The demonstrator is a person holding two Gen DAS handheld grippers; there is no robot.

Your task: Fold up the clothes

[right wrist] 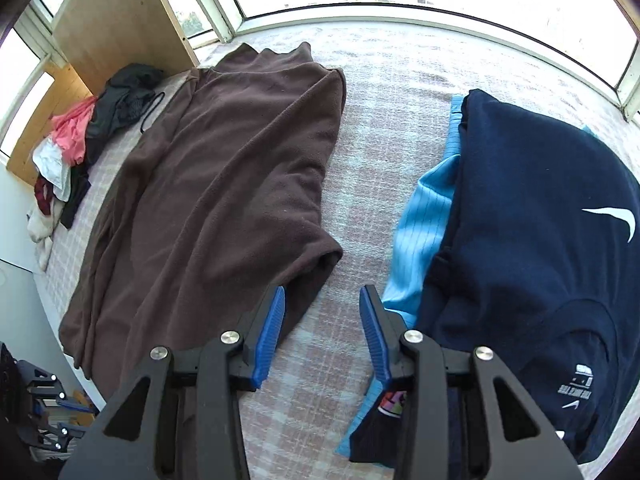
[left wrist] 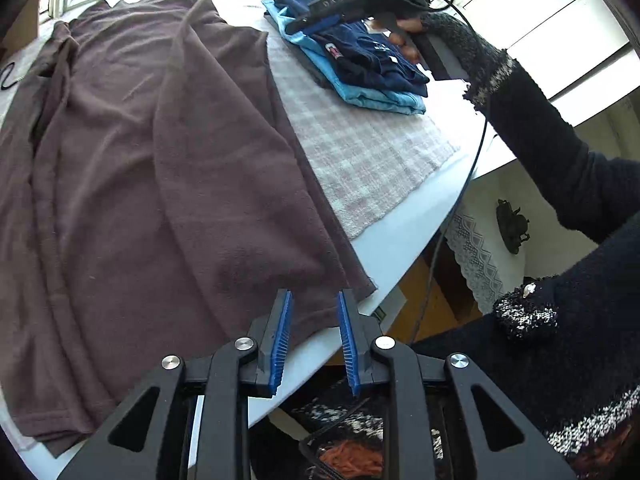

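Observation:
A brown fleece garment (left wrist: 160, 160) lies spread on the checked cloth, one side folded over lengthwise; it also shows in the right wrist view (right wrist: 224, 184). My left gripper (left wrist: 314, 294) hovers open above its hem near the table's front edge, with nothing between the pads. My right gripper (right wrist: 323, 290) is open over bare checked cloth, between the brown garment and a folded stack. In that stack a navy shirt (right wrist: 520, 200) lies on a light blue one (right wrist: 420, 232). From the left wrist view, the right gripper (left wrist: 298, 26) hangs over the stack (left wrist: 360, 68).
The checked cloth (right wrist: 380, 92) covers a white table whose front edge (left wrist: 392, 248) runs close to my left gripper. A heap of unfolded clothes (right wrist: 80, 140) sits at the far left beside a wooden board (right wrist: 112, 20). A dark knitted sleeve (left wrist: 540, 128) reaches in from the right.

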